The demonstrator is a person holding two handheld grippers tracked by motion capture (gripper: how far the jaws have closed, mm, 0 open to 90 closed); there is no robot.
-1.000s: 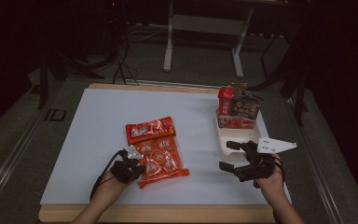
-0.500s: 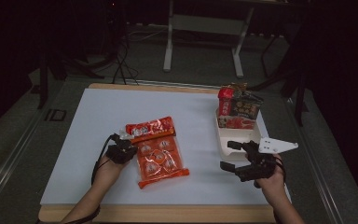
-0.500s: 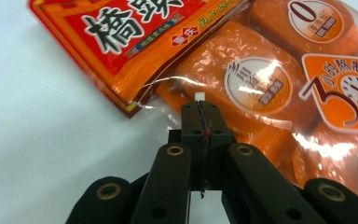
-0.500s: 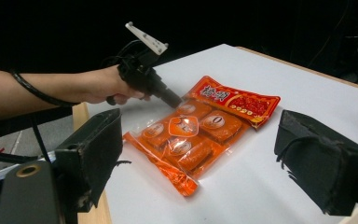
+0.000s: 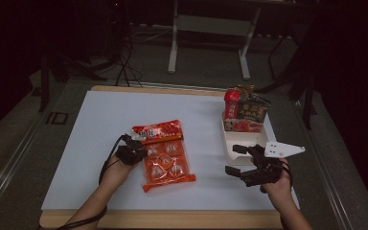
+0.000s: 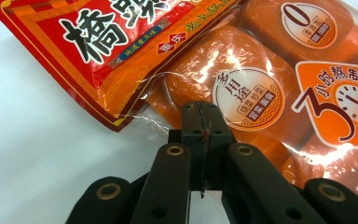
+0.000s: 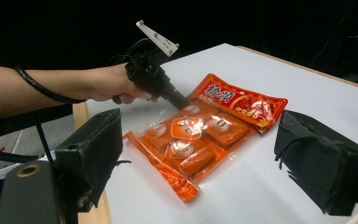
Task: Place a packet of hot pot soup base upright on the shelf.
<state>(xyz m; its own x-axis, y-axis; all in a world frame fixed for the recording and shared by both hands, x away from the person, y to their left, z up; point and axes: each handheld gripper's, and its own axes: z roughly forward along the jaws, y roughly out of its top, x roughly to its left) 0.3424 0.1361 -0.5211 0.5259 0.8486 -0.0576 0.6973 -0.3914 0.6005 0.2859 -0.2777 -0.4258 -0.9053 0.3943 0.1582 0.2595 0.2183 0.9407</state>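
Close up, left gripper (image 6: 200, 122) jaws pressed together at orange packet (image 6: 270, 88) edge; right gripper (image 5: 242, 160) gapes wide.

Black left gripper (image 6: 200, 122): two matte jaws on hinged links, brass-coloured rivets at pivots, frayed thread along the seam. Black cable trailing along bare forearm. Grey three-cornered plate with small holes on top. Black right gripper (image 7: 200, 154): block-shaped padded jaws, fuzzy edges, brass rivet. No sleeves.

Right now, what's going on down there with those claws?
Left gripper shut, tips at orange snack bag edge. Right gripper open, empty. White tray of packets sits apart.
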